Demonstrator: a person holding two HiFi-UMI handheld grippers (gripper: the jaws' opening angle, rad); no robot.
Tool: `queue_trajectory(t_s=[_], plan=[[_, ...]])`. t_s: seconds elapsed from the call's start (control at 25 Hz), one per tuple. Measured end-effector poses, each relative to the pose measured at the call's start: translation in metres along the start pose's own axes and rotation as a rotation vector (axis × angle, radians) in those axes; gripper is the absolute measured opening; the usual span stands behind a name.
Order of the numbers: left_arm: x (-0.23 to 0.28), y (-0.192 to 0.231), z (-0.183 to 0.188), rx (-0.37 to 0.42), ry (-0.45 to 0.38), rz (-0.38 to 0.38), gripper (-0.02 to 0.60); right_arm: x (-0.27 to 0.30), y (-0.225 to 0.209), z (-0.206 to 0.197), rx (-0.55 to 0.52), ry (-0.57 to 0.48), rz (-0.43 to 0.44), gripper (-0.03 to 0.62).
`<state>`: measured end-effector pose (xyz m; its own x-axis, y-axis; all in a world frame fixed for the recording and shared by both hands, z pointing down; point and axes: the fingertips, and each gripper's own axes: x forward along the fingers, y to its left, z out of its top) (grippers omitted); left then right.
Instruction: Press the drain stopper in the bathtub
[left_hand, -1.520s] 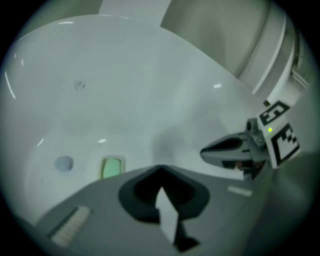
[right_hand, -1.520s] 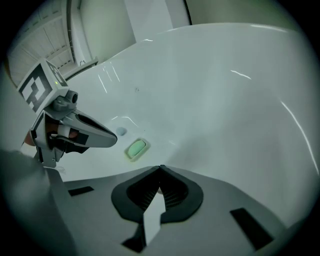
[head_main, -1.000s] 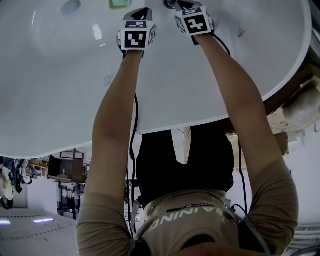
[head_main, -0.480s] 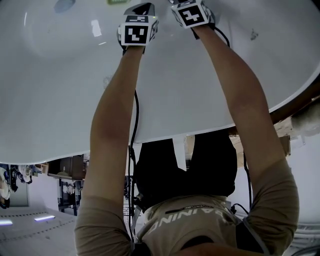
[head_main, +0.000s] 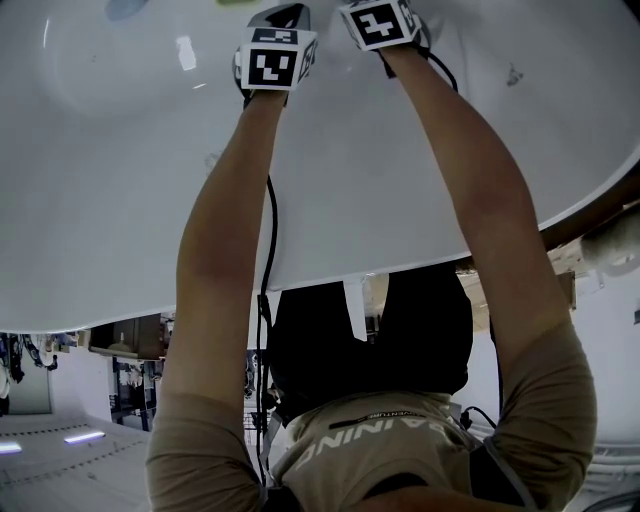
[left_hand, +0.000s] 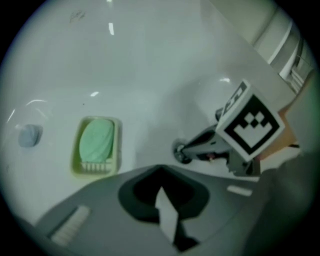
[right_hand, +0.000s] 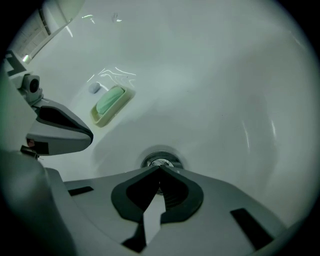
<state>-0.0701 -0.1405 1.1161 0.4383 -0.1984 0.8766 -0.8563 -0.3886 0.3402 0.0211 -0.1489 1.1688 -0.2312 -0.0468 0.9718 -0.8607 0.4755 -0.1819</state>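
1. Drain stopper (right_hand: 161, 162): small and round, bright metal at the centre with a darker ring about it, sunk in the white floor of the bathtub (right_hand: 225, 75).
2. Shown only in part in the right gripper view, its near half covered by the jaws of the right gripper (right_hand: 160, 170).
3. Those jaws pressed together, nothing between them, closed tips right at the stopper's near edge.
4. In the left gripper view, that same tip down at the drain's dark ring, with the marker cube (left_hand: 250, 126) tilted above it.
5. Left gripper (left_hand: 160, 169) with jaws likewise together and nothing between them, over bare tub floor near the drain but apart from it.
6. Yellow-green soap dish (left_hand: 118, 150) on the tub floor to the side of the drain, a pale green soap (left_hand: 97, 140) lying in it.
7. Beyond the dish, a small blue-grey round thing (left_hand: 30, 135), too blurred to name.
8. In the head view, left forearm (head_main: 225, 230) and right forearm (head_main: 470, 190) both bare and stretched out into the tub, grippers side by side at the top edge, a black cable (head_main: 268, 250) along the left arm.
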Motion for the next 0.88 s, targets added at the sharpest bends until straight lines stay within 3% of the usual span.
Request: queue_trajectory(t_s=[0.32, 0.64, 0.88], plan=[[0.006, 0.001, -0.002, 0.014, 0.018, -0.004, 0.003, 0.001, -0.002, -0.003, -0.023, 0.051, -0.026, 0.009], [0.011, 0.000, 0.003, 0.001, 0.017, -0.008, 0.003, -0.001, 0.000, 0.006, -0.080, -0.001, -0.001, 0.009], [-0.001, -0.004, 0.001, 0.008, 0.029, 0.008, 0.003, -0.010, 0.005, -0.005, 0.029, 0.052, 0.051, 0.009]])
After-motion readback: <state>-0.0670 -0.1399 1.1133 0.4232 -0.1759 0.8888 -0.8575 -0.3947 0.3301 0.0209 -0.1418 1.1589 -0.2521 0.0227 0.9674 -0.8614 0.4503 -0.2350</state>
